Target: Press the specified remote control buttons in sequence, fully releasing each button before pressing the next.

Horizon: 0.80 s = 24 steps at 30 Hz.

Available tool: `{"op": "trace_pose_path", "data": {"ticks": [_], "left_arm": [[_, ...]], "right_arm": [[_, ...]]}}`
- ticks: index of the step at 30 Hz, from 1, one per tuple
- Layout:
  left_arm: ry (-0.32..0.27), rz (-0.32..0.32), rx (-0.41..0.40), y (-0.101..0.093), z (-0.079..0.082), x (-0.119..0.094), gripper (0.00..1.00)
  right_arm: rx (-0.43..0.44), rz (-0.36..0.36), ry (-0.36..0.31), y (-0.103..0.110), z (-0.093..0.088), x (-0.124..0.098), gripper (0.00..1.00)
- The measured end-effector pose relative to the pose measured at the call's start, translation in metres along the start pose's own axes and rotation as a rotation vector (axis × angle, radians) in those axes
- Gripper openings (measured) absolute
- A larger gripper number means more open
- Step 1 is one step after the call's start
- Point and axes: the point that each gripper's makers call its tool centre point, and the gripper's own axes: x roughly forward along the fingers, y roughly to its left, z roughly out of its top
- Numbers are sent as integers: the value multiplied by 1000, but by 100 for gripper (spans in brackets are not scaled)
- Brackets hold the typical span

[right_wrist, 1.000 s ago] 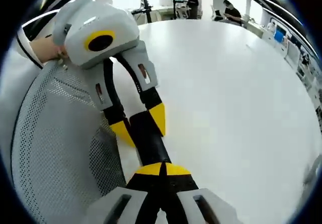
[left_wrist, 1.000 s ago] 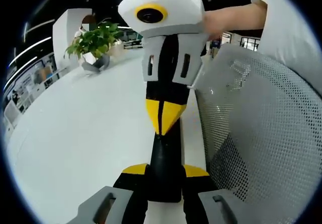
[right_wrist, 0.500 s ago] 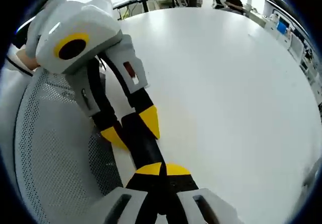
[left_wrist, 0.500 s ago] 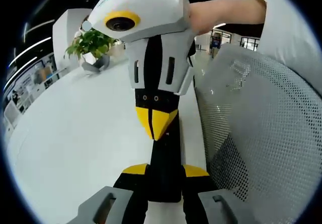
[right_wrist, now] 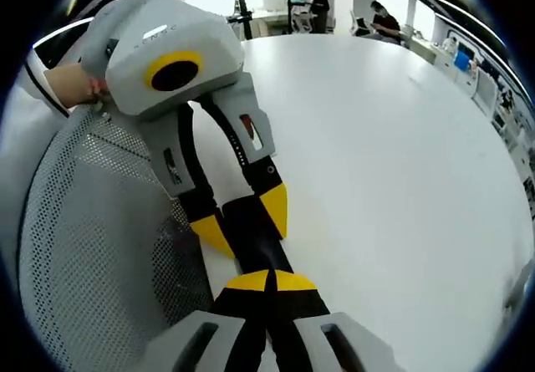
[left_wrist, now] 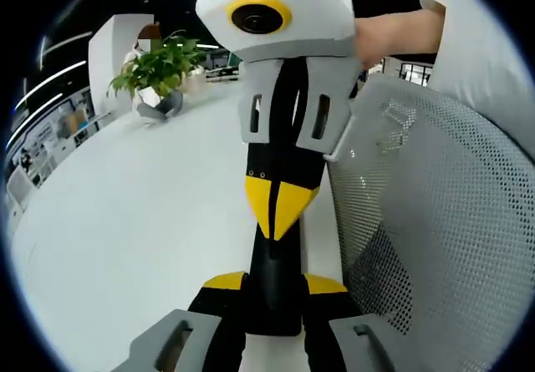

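- Black remote control [left_wrist: 272, 284] sits clamped between the yellow tips of the left tongs [left_wrist: 274, 282], lying along the desk [left_wrist: 125, 221] edge.
- Right tongs [left_wrist: 280, 209] come in from above with tips pressed together, touching the remote's far end.
- Seen from the right gripper view, the left tongs [right_wrist: 242, 226] straddle the remote [right_wrist: 255, 242]; the right tongs [right_wrist: 267, 282] are closed.
- Grey mesh chair back [left_wrist: 435, 221] stands just beside the desk.
- Potted plant [left_wrist: 159, 71] stands far off.

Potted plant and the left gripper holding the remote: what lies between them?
Bare white table in the left gripper view; nothing lies between the potted plant and the left gripper clamping the black remote.
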Motion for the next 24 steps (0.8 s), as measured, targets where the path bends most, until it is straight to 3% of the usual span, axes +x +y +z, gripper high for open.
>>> {"op": "trace_pose_path", "data": {"ticks": [2,4,7,10,13,16,20,24], "left_arm": [[-1,-1,-2,0,0,0,24],[-1,-1,-4,0,0,0,24],[-1,-1,-6,0,0,0,24],[-1,-2,-5,0,0,0,24],[0,-3,-5,0,0,0,24],[-1,-2,-7,0,0,0,24],[-1,-2,-8,0,0,0,24],[-3,-3,-14,-1,0,0,24]], "right_arm": [[-24,6,13,1,-1,1,0],[-124,-2,34,1,-1,1,0],[-233,-58,64,2,-1,2,0],[-276,-108,69,4,-2,3,0],[-265,-137,51,2,-1,3,0],[-188,-124,26,0,0,3,0],[-175,-110,3,0,-1,1,0],[-40,-63,-43,1,7,-1,0]]}}
